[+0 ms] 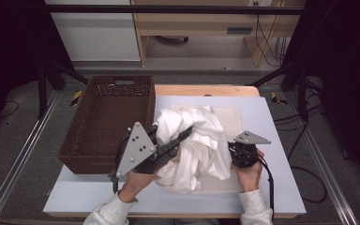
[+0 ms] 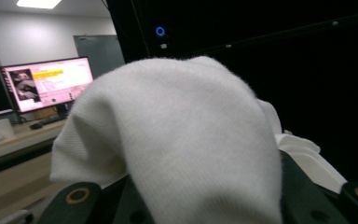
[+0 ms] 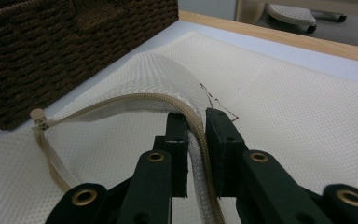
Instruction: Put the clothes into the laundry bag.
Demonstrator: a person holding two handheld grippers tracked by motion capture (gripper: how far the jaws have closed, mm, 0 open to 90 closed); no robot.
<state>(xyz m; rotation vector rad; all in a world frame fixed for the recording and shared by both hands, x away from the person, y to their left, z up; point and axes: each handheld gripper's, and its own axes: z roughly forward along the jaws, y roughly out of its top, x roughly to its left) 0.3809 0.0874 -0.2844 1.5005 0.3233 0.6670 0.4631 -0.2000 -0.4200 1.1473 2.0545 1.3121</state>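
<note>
**Mia:** What is the left tool [image 1: 185,132] doing?

**Ben:** It is clenched on a big white cloth [image 1: 198,140]. The cloth is bunched up and hangs over the tool's black jaws. In the left gripper view the white cloth [image 2: 182,140] is draped right over the jaws, so you can hardly see them.

**Mia:** Where is the cloth?

**Ben:** It is in the middle of the worktop [image 1: 272,154], on top of a cream mesh bag [image 1: 229,117]. A brown woven basket [image 1: 108,122] stands just beside it, on the left side of the worktop.

**Mia:** And the right tool [image 1: 232,151]?

**Ben:** It sits at the right side of the cloth. A hand [image 1: 249,172] holds it from below. In the right gripper view the right tool [image 3: 196,123] pinches the edge of the mesh bag [image 3: 284,107]. The zipper [image 3: 135,100] runs right between the two jaws. The jaws press on it from both sides.

**Mia:** Is the bag flat?

**Ben:** Not all of it. The pinched edge is lifted up in a curve, so the bag gapes a bit there. The rest lies flat on the worktop. The little zipper pull [image 3: 38,115] is at the far end of the curve, near the basket [image 3: 74,46].

**Mia:** Is the cloth in the bag?

**Ben:** I can't tell. It is heaped over the bag and hides the opening in the high view.
</note>
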